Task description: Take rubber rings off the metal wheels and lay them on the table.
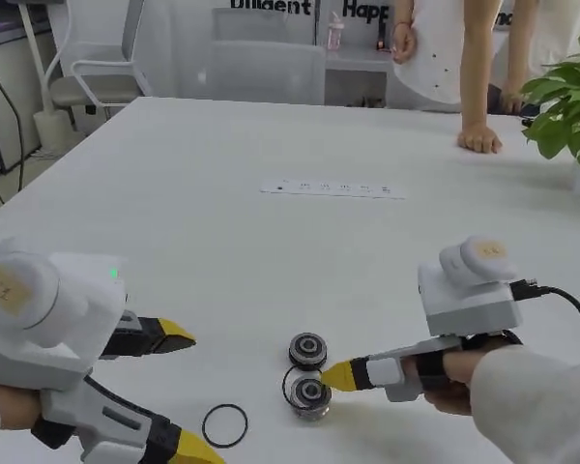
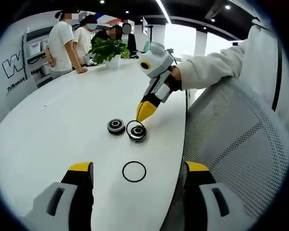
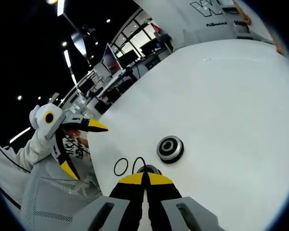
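Note:
Two metal wheels sit near the table's front edge: the far wheel [image 1: 307, 350] [image 2: 116, 126] [image 3: 170, 147] and the near wheel [image 1: 310, 396] [image 2: 137, 135] [image 3: 149, 169]. A black rubber ring [image 1: 289, 379] [image 2: 134, 124] [image 3: 137, 160] stands half lifted off the near wheel, and my right gripper [image 1: 334, 376] [image 2: 143, 112] [image 3: 145, 178] is shut on its edge. A second, loose ring [image 1: 224, 425] [image 2: 134, 172] [image 3: 121, 167] lies flat on the table. My left gripper [image 1: 187, 394] [image 2: 137, 169] [image 3: 82, 144] hovers open just left of that loose ring, holding nothing.
The white table [image 1: 271, 242] stretches far back, with a flat white strip [image 1: 333, 189] at its middle. A person's hand [image 1: 479, 140] rests on the far edge beside a potted plant [image 1: 568, 101]. A mesh chair [image 2: 231, 144] stands at the near edge.

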Available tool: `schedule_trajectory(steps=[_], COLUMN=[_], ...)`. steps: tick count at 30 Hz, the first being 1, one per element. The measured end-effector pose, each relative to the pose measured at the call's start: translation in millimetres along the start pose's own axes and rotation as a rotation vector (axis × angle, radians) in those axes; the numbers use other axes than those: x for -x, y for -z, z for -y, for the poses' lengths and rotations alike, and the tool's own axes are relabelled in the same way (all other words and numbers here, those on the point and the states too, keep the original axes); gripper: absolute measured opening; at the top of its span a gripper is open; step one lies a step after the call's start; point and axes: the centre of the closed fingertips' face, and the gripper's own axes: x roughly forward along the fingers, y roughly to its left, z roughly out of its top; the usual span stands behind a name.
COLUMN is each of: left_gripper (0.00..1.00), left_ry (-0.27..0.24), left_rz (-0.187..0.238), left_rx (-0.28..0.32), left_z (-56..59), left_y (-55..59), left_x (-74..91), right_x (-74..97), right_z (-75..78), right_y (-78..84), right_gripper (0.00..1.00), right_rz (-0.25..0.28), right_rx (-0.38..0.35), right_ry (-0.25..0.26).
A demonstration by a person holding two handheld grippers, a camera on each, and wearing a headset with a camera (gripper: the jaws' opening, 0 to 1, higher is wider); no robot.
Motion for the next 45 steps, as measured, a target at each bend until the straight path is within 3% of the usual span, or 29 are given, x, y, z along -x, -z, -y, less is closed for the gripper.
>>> schedule_trajectory(steps=[5, 8, 12, 17, 31, 38, 41, 45], left_gripper=[0.75, 0.79, 0.84, 0.86, 0.85, 0.82, 0.83, 0.85], left_ry=[0.002, -0.013, -0.025, -0.014, -0.052, -0.035, -0.023, -0.019], left_rz=[0.001, 0.018, 0.005, 0.0, 0.012, -0.046, -0.032, -0.037], left_rx=[0.012, 0.044, 0.066, 0.087, 0.146, 0.122, 0.167, 0.17], left_z=[0.6, -3.4, -5.4, -4.5, -13.9, -11.3, -10.3, -8.8], left_y=[3.4, 3.9, 11.5, 17.5, 35.9, 52.2, 55.1, 57.2], left_x=[3.8, 6.8, 7.7, 8.9, 16.6, 9.8, 8.8, 6.9], right_x=[3.0, 4.5, 5.4, 6.0, 6.1, 5.1, 5.2, 4.6], right_z=[0.6, 0.7, 0.6, 0.2, -4.0, -5.2, -7.9, -9.7], right_y=[-4.2, -6.7, -9.3, -10.6, -15.7, -14.5, -15.3, -16.3], right_gripper=[0.0, 0.0, 0.0, 0.0, 0.0, 0.0, 0.0, 0.0], right_rz=[0.023, 0.034, 0.048, 0.055, 0.074, 0.066, 0.069, 0.073], right_rx=[-0.012, -0.018, -0.025, -0.028, -0.036, -0.035, -0.03, -0.031], right_ry=[0.0, 0.0, -0.001, -0.004, -0.022, -0.021, -0.025, -0.033])
